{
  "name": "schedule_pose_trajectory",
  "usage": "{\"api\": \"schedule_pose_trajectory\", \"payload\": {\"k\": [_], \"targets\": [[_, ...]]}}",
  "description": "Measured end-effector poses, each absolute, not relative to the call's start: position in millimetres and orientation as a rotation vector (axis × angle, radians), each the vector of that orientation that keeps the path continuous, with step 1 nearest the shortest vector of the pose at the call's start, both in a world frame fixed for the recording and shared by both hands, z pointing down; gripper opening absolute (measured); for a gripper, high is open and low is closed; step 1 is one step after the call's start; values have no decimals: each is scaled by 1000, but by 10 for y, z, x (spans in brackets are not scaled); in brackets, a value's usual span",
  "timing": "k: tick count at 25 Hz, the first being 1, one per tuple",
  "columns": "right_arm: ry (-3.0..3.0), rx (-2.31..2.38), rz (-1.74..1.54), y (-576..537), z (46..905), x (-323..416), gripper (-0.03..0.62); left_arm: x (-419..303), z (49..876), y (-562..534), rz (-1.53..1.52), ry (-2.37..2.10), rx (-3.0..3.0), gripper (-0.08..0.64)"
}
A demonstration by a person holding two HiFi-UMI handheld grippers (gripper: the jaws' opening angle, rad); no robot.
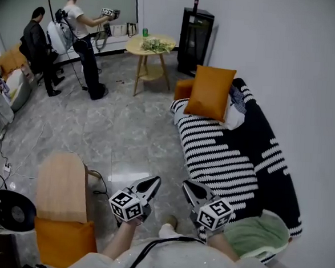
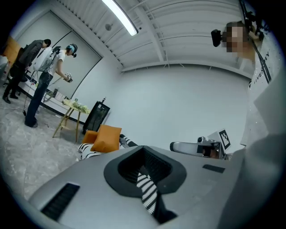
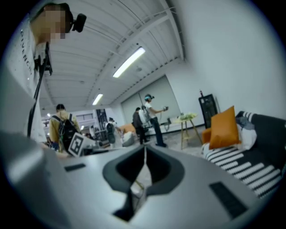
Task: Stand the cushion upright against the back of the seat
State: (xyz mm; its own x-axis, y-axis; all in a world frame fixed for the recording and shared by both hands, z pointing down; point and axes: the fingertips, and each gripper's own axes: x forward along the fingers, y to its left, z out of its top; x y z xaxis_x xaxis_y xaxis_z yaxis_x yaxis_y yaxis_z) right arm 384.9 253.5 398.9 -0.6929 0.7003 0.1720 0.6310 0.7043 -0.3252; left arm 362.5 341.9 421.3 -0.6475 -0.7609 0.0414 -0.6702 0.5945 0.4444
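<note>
Striped sofa [image 1: 212, 151], orange cushion [image 1: 210, 92] upright, table [image 1: 136, 47] beyond, left gripper [image 1: 152, 183], right gripper [image 1: 188, 187], jaws together

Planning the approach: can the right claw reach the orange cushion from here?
Probably not yet. The right claw, shut, is by the person's body at the near end of the striped sofa; the orange cushion stands at the far end. The floor beside the sofa looks free for stepping closer.

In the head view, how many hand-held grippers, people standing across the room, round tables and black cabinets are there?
Hand-held grippers: 2, left hand-held gripper and right hand-held gripper
People standing: 2, person in dark jacket, person in white top
Round table: 1
Black cabinet: 1
Total: 6
</note>
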Motion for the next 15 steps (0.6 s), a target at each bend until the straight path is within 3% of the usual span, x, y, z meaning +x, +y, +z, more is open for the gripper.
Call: {"api": "schedule_pose_trajectory", "payload": {"k": [15], "targets": [[-2576, -1081, 349, 2238, 4155, 2785, 18, 2586, 4360, 3093, -627, -2591, 1149, 25]]}}
